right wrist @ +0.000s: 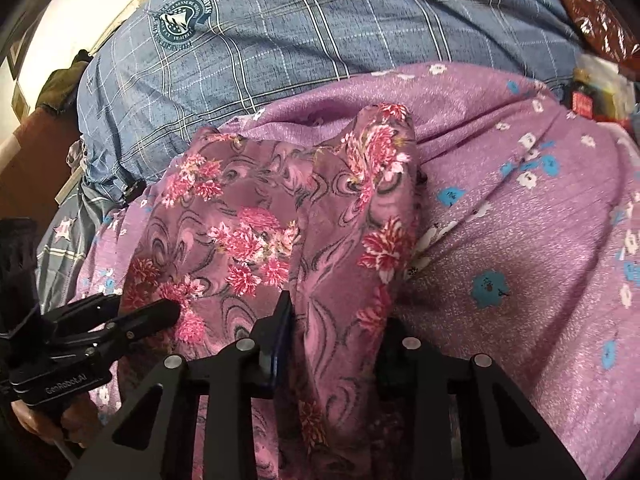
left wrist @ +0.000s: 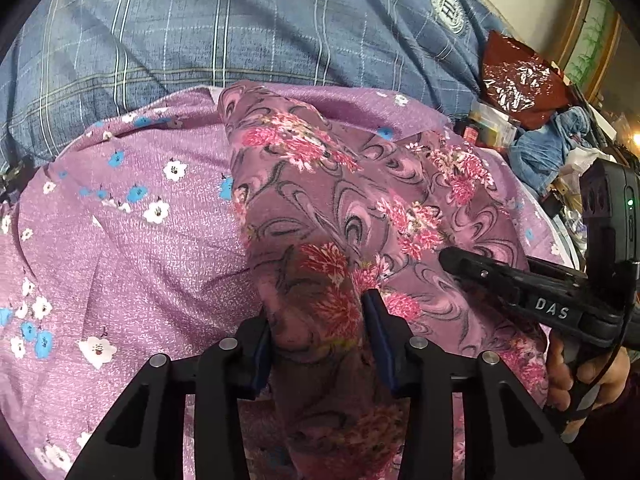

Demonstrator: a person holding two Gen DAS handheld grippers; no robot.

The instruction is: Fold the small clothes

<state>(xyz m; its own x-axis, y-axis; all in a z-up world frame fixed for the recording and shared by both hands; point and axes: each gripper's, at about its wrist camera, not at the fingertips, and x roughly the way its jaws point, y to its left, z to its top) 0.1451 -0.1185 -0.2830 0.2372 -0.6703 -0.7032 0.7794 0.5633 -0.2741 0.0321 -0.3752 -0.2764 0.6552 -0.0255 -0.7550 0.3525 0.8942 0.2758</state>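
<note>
A small mauve garment (left wrist: pixel 340 200) printed with pink flowers and swirls lies bunched on a purple bedsheet (left wrist: pixel 120 240). My left gripper (left wrist: pixel 318 308) has a thick fold of it filling the gap between its pads, shut on the cloth. My right gripper (left wrist: pixel 460 260) reaches into the garment's right side, with a hand (left wrist: pixel 560 376) on its handle. In the right wrist view the same garment (right wrist: pixel 260 220) runs up between the right gripper (right wrist: pixel 340 312) pads, which press on a fold. The left gripper (right wrist: pixel 168 312) bites the garment's left part.
A blue checked cloth (left wrist: pixel 240 20) with round emblems covers the far side, also seen behind the sheet (right wrist: pixel 320 20). A red foil bag (left wrist: pixel 516 76), a denim bundle (left wrist: pixel 548 152) and clutter sit at the right. The flowered bedsheet (right wrist: pixel 520 240) spreads wide to the right.
</note>
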